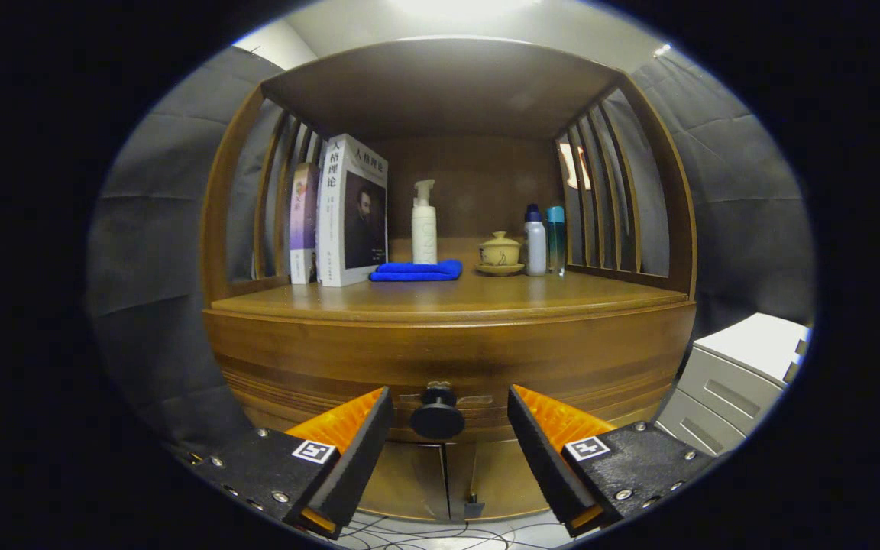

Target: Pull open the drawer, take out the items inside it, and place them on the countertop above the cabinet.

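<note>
- The claw (449,416) is spread wide and holding nothing. The drawer knob (437,417) sits in the gap between the two fingers, with clear space either side, so neither finger touches it. Looks lined up that way so closing would pinch the knob square on.
- The knob is my landmark. It sticks out of the drawer front (448,359), the wide curved wooden band right behind it. Drawer looks fully shut, so whatever's inside is hidden and I can't say what's in there.
- Just below the knob are the cabinet doors (444,477), closed.
- Above the knob is the countertop (448,298), where the stuff has to end up. Its front strip is bare, probably the easiest landing spot.
- Further back above the knob: a blue cloth (417,270), with a white pump bottle (424,223) behind it.
- Up and left of the knob: books (341,212) standing against the slatted side.
- Up and right: a little lidded cup (499,252) and two bottles (545,240).
- Off to the knob's right, well apart, there's a white drawer unit (738,382).
</note>
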Demonstrator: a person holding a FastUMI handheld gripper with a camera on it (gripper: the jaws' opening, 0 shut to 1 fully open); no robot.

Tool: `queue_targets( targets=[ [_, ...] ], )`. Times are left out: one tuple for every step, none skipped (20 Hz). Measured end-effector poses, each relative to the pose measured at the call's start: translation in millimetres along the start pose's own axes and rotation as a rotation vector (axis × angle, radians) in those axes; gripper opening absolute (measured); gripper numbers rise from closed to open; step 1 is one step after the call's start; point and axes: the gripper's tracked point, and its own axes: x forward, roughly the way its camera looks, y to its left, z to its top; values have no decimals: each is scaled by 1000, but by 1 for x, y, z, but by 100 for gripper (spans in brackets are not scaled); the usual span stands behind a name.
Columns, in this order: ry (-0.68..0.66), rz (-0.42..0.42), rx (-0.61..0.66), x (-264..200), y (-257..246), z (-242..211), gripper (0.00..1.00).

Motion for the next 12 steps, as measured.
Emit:
queue_targets(
  targets=[
    [9, -2, 3, 2, 0, -3, 92],
    [18, 2, 5, 9, 0, -7, 86],
    [20, 7, 2, 17, 3, -8, 83],
    [12, 15, -6, 21, 4, -7, 79],
    [3, 23, -18, 24, 6, -4, 77],
    [-5, 32, -31, 25, 8, -3, 73],
    [-4, 37, -47, 27, 10, -3, 68],
    [5, 42, -58, 28, 10, -7, 64],
    [13, 46, -56, 31, 12, -9, 59],
    [28, 51, -47, 32, 14, -13, 55],
    [34, 43, -48, 32, 14, -15, 55],
    [45, 39, -47, 34, 13, -18, 55]
  ],
)
